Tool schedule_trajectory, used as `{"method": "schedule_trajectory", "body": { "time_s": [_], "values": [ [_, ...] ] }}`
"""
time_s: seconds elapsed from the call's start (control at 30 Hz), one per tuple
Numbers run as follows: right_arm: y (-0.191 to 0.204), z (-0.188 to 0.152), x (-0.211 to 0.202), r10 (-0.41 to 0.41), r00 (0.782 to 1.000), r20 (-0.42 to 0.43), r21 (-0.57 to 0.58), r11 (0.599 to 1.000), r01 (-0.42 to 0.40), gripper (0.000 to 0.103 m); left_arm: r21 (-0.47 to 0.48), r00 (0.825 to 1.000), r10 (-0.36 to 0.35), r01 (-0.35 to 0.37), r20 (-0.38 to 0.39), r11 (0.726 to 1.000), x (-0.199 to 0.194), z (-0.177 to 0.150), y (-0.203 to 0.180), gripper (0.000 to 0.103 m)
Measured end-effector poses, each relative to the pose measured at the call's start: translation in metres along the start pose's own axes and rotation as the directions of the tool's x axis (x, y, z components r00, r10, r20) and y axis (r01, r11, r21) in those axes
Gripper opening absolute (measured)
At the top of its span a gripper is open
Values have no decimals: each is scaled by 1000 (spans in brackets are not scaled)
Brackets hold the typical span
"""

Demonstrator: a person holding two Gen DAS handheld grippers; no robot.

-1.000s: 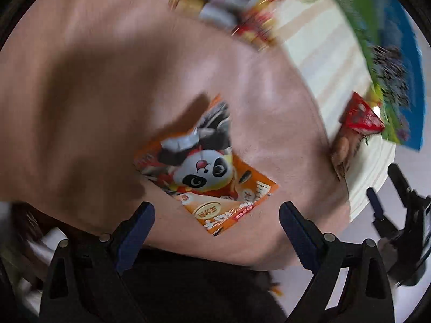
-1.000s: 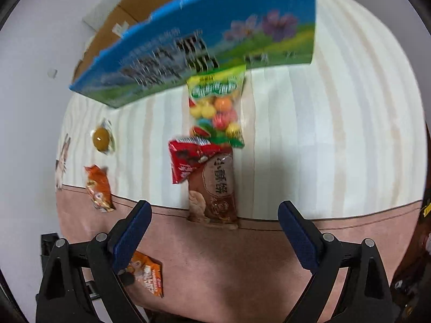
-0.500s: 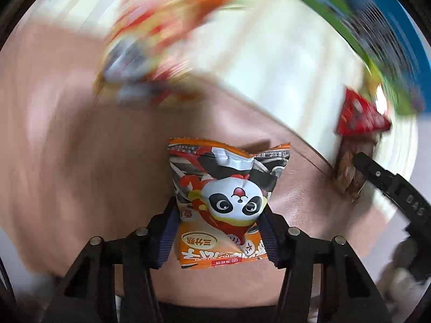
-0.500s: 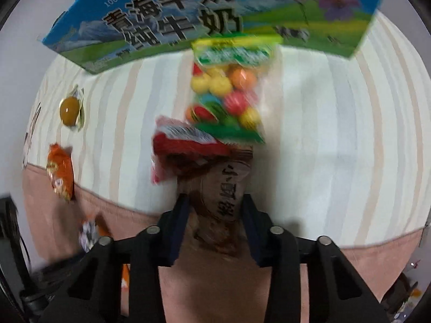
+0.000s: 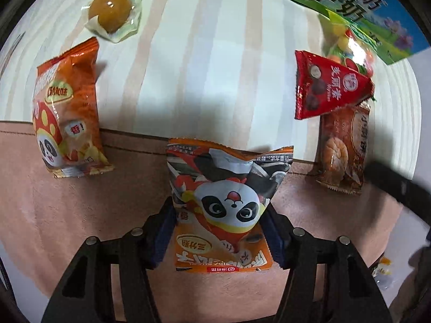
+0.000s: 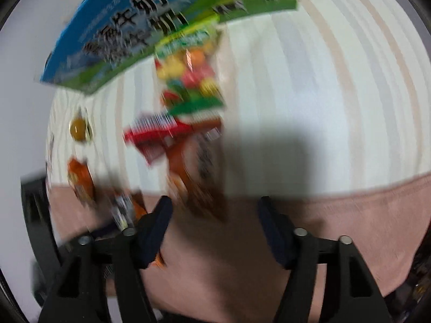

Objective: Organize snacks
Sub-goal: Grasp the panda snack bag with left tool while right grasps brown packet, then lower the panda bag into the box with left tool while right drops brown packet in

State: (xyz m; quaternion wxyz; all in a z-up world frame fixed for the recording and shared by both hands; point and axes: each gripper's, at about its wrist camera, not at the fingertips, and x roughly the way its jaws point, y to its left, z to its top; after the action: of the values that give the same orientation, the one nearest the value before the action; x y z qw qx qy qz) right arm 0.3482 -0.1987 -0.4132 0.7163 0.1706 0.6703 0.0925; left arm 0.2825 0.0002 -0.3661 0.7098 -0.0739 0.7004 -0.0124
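My left gripper (image 5: 219, 232) is shut on an orange panda snack packet (image 5: 223, 204), held over the pink band of the cloth. A second orange panda packet (image 5: 64, 110) lies to its left, a wrapped yellow ball (image 5: 111, 9) beyond it. A red chocolate packet (image 5: 326, 86) overlaps a brown cake packet (image 5: 342, 148) at right. In the blurred right wrist view, my right gripper (image 6: 214, 228) is open with nothing between its fingers; the brown cake packet (image 6: 196, 172) lies just ahead of it, below the red packet (image 6: 159, 134) and a colourful candy bag (image 6: 191, 72).
A blue and green milk carton box (image 6: 150, 29) stands at the back of the striped cloth (image 6: 323, 107), also seen in the left wrist view (image 5: 377, 13). The table edge and grey floor show at left (image 6: 24, 107). The right gripper's black arm (image 5: 390, 185) reaches in at right.
My left gripper has closed on the panda packet and carried it forward toward the striped cloth. My right gripper, closed around the brown cake packet half a second ago, has opened and pulled back.
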Motion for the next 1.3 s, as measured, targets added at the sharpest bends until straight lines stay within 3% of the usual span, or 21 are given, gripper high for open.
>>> {"method": "schedule_trajectory", "body": {
  "time_s": [0.07, 0.13, 0.23, 0.47, 0.63, 0.93, 1.23, 1.3],
  "values": [
    [16, 15, 13, -43, 999, -8, -20, 999, 43, 70, -2, 1000, -3, 3, 3, 1000, -1, 0, 16, 59],
    [36, 24, 29, -150, 989, -9, -81, 986, 149, 71, 2, 1000, 1, -1, 6, 1000, 1, 1, 21, 60],
    [47, 24, 36, -238, 971, 22, -165, 957, 238, 60, 16, 1000, 9, -9, 6, 1000, 4, 2, 21, 61],
    [15, -21, 19, -227, 974, -28, -215, 952, 216, 60, 36, 1000, 12, -13, 14, 999, 1, -10, 17, 61],
    [-9, -57, 12, -177, 979, -100, -150, 975, 161, 60, 67, 1000, 21, -20, -14, 998, 1, -35, 5, 61],
    [-38, -52, 13, -149, 983, -108, -66, 988, 142, 61, 101, 998, 56, -54, -18, 993, 9, -50, -4, 62],
    [-16, -56, 34, -168, 981, -102, -79, 984, 160, 70, 87, 998, 52, -49, -23, 995, 10, -43, 5, 62],
    [-11, -72, 40, -177, 979, -99, -91, 981, 169, 73, 88, 998, 54, -52, -24, 995, 12, -43, 5, 62]
  ]
}}
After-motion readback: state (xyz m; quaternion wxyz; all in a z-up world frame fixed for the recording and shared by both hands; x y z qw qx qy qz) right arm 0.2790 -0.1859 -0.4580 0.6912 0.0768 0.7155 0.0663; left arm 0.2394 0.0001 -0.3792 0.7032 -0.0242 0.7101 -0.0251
